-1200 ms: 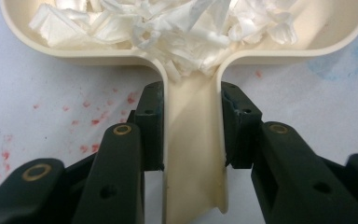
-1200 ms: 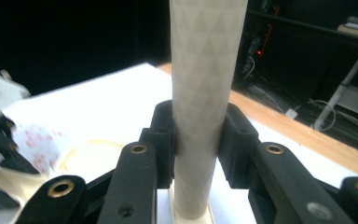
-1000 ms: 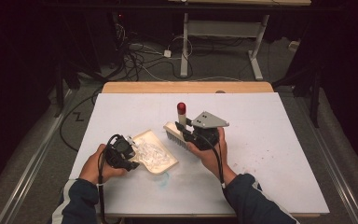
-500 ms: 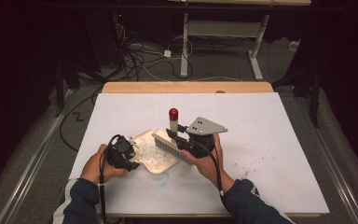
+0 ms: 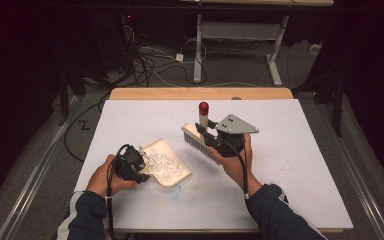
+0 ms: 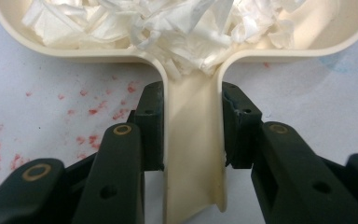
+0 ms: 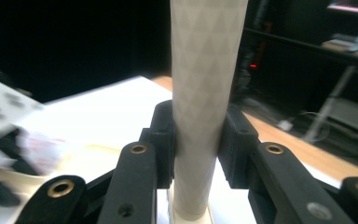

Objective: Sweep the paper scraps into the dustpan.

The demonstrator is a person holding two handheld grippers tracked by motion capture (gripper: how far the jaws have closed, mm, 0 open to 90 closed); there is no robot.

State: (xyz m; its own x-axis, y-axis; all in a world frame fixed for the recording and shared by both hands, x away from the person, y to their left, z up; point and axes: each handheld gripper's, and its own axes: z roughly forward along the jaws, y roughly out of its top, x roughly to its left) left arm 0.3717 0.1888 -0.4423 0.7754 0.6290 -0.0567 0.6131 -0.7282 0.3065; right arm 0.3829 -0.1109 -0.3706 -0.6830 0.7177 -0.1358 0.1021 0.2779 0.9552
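A cream dustpan [image 5: 181, 175] lies on the white table [image 5: 290, 200] at the near left, with white paper scraps [image 5: 162, 164] in it. My left gripper [image 5: 139, 167] is shut on the dustpan's handle [image 6: 193, 154]; the pads press both sides below the scraps [image 6: 168, 23]. To the right of the pan, my right gripper [image 5: 207, 134] is shut on the handle of a brush [image 5: 196, 141]. The bristles point down and left, just off the pan's far corner. The pale handle [image 7: 205, 70] ends in a red tip [image 5: 203, 106] and stands up between the jaws of my right gripper [image 7: 199, 135].
A faint blue smudge [image 5: 172, 189] marks the sheet just in front of the pan. Red specks [image 6: 93, 112] dot the sheet beside the pan handle. A wooden strip [image 5: 200, 93] edges the table's far side. Cables and desk legs lie on the floor beyond.
The right gripper swept the brush left over the pan's edge, then drew it back right and slightly up. The left gripper and the dustpan stayed where they were.
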